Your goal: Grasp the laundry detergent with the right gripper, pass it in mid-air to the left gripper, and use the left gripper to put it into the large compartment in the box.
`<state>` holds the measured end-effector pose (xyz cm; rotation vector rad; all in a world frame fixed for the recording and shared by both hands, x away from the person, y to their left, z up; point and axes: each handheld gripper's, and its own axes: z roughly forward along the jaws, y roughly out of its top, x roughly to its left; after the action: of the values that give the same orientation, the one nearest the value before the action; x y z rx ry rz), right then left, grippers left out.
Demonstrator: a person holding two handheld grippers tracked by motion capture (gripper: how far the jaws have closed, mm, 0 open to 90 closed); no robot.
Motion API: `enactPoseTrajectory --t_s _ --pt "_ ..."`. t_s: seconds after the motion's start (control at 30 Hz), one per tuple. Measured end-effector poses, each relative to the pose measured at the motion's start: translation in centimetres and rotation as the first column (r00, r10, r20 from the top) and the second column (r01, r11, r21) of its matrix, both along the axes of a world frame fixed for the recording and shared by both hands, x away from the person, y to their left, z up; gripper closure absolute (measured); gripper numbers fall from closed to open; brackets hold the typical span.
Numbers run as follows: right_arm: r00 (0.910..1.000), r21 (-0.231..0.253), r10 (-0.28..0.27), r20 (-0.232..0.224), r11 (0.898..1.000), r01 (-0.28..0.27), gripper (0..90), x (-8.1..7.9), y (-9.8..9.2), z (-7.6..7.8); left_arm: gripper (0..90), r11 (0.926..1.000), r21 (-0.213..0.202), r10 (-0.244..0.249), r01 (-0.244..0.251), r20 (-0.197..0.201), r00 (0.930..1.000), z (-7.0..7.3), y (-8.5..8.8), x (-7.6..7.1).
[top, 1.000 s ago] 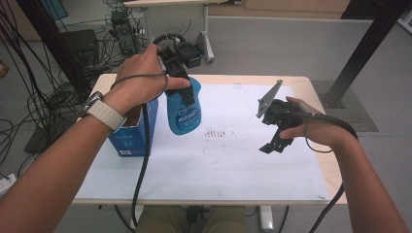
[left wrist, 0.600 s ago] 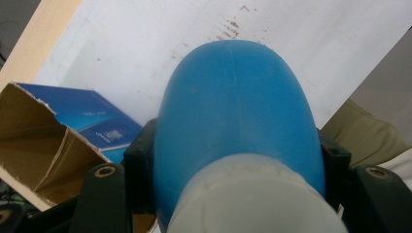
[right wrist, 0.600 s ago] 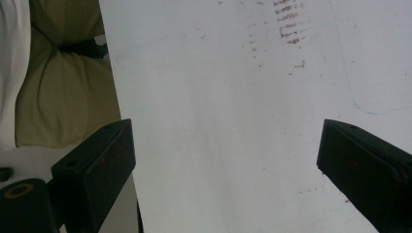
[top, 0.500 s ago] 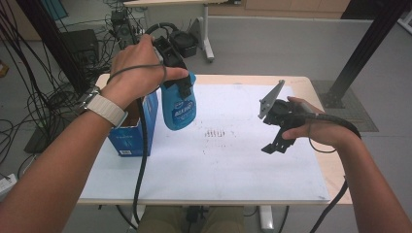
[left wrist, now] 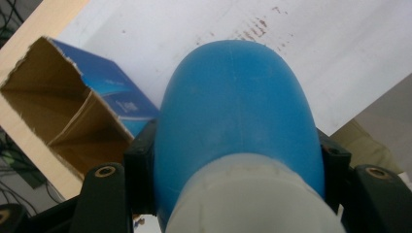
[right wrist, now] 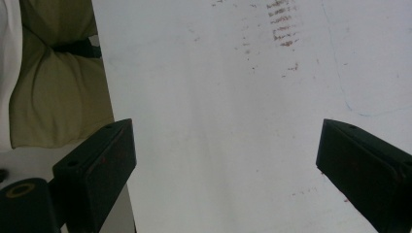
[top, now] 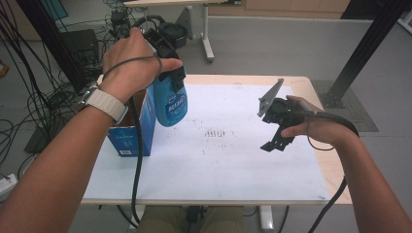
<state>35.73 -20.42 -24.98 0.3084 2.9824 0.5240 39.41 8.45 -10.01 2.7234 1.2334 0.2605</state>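
Observation:
A blue spray bottle [top: 171,104] with a white label hangs in the air, clamped at its upper part by my left gripper [top: 171,76], which is shut on it. The bottle sits just right of an open blue cardboard box [top: 130,132] at the table's left side. In the left gripper view the bottle's blue body [left wrist: 238,107] swells out between the two black jaws, with the box's open brown inside [left wrist: 63,116] below and to the left. My right gripper [top: 275,142] hovers over the white sheet at the right, open with nothing between its jaws [right wrist: 228,155].
A white sheet [top: 233,165] covers most of the wooden table, with brown scuff marks [top: 216,132] near its middle. Cables and equipment [top: 58,53] crowd the floor at the left. The person's olive trousers [right wrist: 53,97] show past the table's near edge.
The left hand has lifted the spray bottle higher and a little leftward, closer to the box. The right hand and its gripper have stayed put.

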Motion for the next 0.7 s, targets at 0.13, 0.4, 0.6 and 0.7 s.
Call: enactPoseTrajectory --t_s 0.13,0.4,0.6,0.7 --pt "1.0 -0.002 0.001 -0.004 1.0 -0.001 7.1 0.3 0.0 -0.1 37.7 0.9991 -0.006 0.041 -0.041 0.004 0.9992 0.3 0.7 0.4" --pt "1.0 0.001 0.003 -0.001 1.0 -0.003 7.3 0.9 0.0 0.1 37.7 0.9924 -0.009 0.123 -0.123 0.016 0.9923 1.4 1.5 0.8" --pt "0.9999 -0.007 0.011 -0.002 1.0 -0.011 7.2 1.4 0.2 0.3 37.7 0.9858 -0.019 0.167 -0.167 0.028 0.9855 2.3 2.0 0.9" --pt "0.9998 -0.012 0.018 -0.002 1.0 -0.018 7.2 1.7 0.3 0.4 37.7 0.9816 -0.023 0.19 -0.19 0.024 0.9814 2.6 2.3 0.9"
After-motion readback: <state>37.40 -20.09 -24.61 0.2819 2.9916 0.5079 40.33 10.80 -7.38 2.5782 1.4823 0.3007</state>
